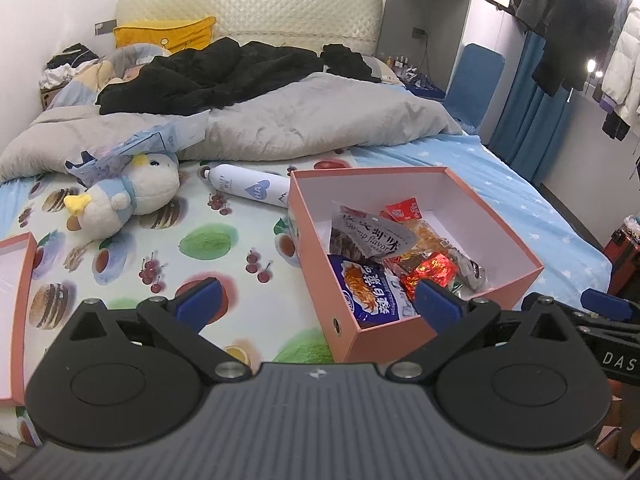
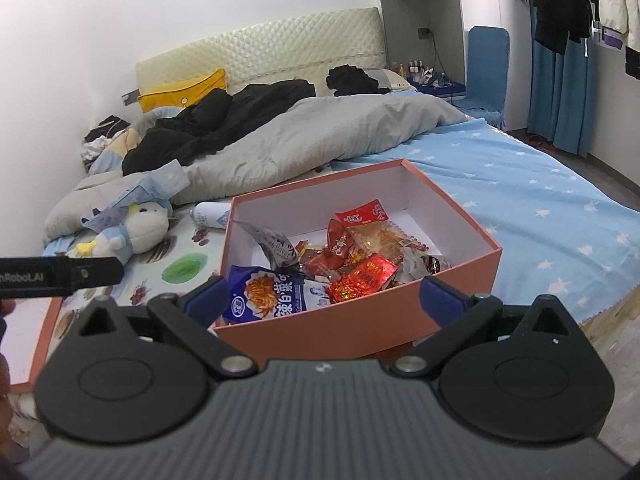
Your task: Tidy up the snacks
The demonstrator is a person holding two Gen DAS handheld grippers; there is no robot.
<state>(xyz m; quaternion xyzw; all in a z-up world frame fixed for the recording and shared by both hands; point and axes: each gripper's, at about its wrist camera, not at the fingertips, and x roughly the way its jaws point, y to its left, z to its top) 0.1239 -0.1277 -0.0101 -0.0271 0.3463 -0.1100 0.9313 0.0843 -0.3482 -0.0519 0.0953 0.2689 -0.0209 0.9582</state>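
Pink box (image 2: 360, 320): open-topped cardboard box with a white interior, resting on the bed (image 2: 520, 184), near its foot edge. It straddles the fruit-print sheet (image 1: 168, 240) and the blue star-print sheet (image 2: 540, 200).

Contents, piled toward the near end of the box:
- blue snack bag (image 2: 276, 292) with an orange noodle picture, leaning over the near-left wall;
- grey shrimp-flavour packet (image 1: 372, 236), standing tilted behind the blue bag;
- shiny red wrapped pieces (image 2: 364, 280), in the near middle;
- orange cracker pack (image 2: 384, 232) with a red header, lying flat toward the back;
- dark wrapped item (image 1: 468, 268), against the right wall.
The far end of the box shows bare white floor.

Right gripper (image 2: 324, 300): jaws spread as wide as they go, blue pads either side of the box's near wall, nothing between them and not touching the box.

Left gripper (image 1: 316, 304): jaws spread wide, holding nothing, one pad over the fruit-print sheet and the other in front of the box's near-left corner.

Surroundings:
- white bottle (image 1: 248, 188) lying on its side, just beyond the box's far-left corner;
- plush toy (image 1: 132, 200), white and pale blue, well left of the box;
- box lid (image 1: 16, 280), pink-edged, at the far left edge of the bed;
- grey duvet (image 1: 300, 120), bunched across the middle of the bed, with black clothing (image 1: 208, 76) on it;
- yellow pillow (image 1: 168, 34) against the quilted headboard (image 1: 248, 8).
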